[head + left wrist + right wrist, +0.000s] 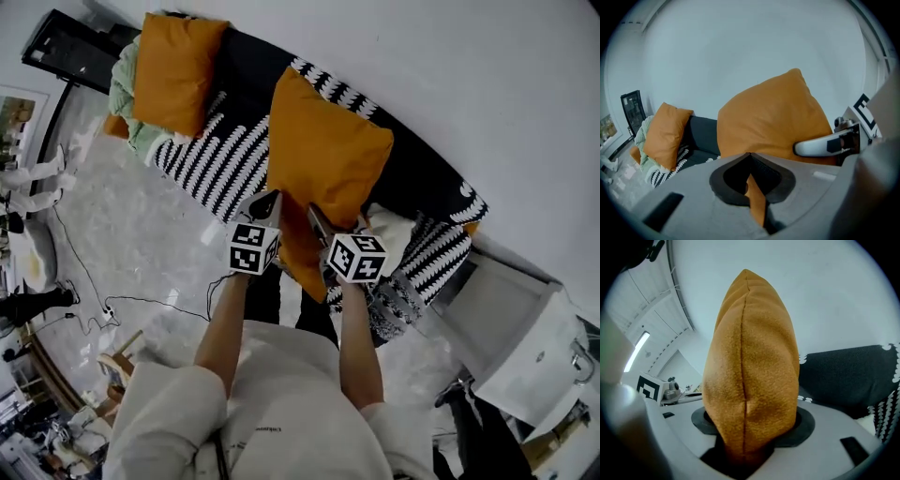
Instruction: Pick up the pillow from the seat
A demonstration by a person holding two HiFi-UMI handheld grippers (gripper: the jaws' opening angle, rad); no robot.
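Pillow (323,150) pinched by left hand-held gripper (270,202) and right hand-held gripper (319,223), before sofa (225,155); second pillow (173,70) far left.

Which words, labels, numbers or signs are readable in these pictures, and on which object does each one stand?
No text can be read in any view.
White shirt of the person: a line of small dark print, too small to read.
Two black-and-white marker cubes: square code patterns only, no letters or numbers.
Orange fabric pillow: no label or print visible.
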